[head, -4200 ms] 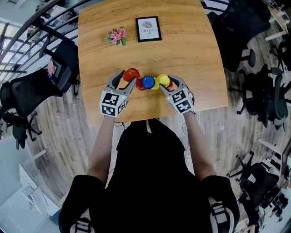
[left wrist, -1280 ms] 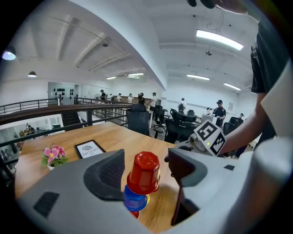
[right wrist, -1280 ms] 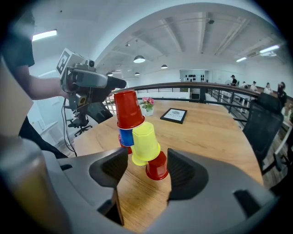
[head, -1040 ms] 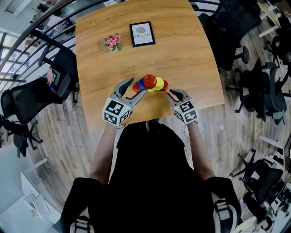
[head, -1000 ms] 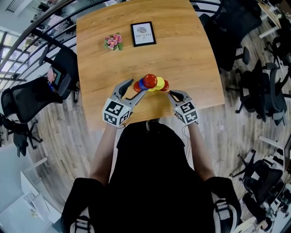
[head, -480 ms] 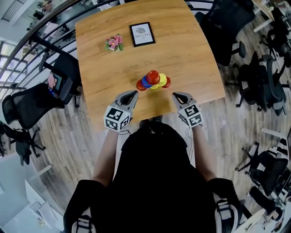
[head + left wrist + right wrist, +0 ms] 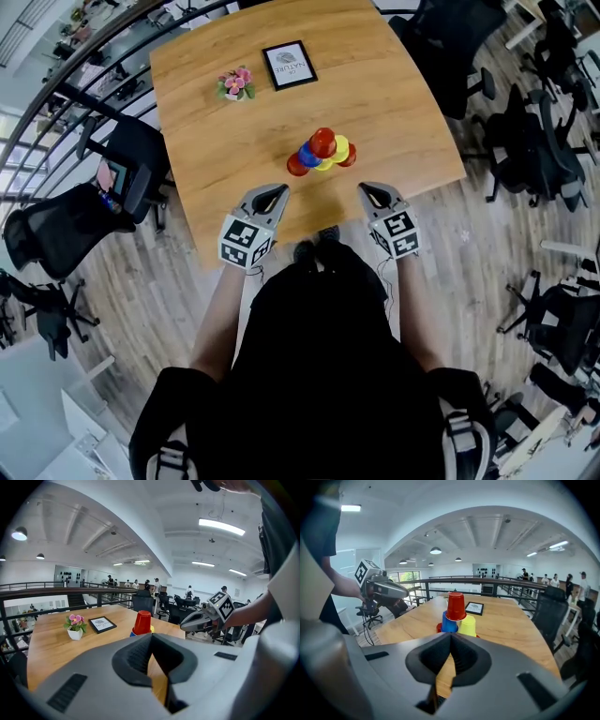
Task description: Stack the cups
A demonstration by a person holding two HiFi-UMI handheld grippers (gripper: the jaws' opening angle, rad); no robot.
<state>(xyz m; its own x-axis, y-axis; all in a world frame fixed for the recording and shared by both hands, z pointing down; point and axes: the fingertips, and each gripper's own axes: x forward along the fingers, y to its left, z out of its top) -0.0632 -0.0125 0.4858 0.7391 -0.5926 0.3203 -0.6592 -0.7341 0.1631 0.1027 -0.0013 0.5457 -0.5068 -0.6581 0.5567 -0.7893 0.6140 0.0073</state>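
Note:
A pyramid of upturned cups stands on the wooden table (image 7: 394, 84). A red cup (image 7: 323, 142) tops it, resting on a blue cup (image 7: 308, 156) and a yellow cup (image 7: 340, 148), with more red and yellow cups underneath. My left gripper (image 7: 278, 192) is shut and empty near the table's front edge, clear of the stack. My right gripper (image 7: 366, 189) is shut and empty to the right, also apart from the cups. In the right gripper view the red cup (image 7: 455, 606), blue cup (image 7: 449, 623) and yellow cup (image 7: 468, 626) rise beyond the closed jaws. The left gripper view shows the red cup (image 7: 142, 622).
A small pot of pink flowers (image 7: 235, 82) and a framed picture (image 7: 289, 64) stand at the table's far side. Black office chairs (image 7: 131, 159) ring the table. A railing runs along the left.
Both grippers have drawn back from the cup pyramid toward the table's front edge. The left jaws, open a second ago, are now shut. The stack stands untouched.

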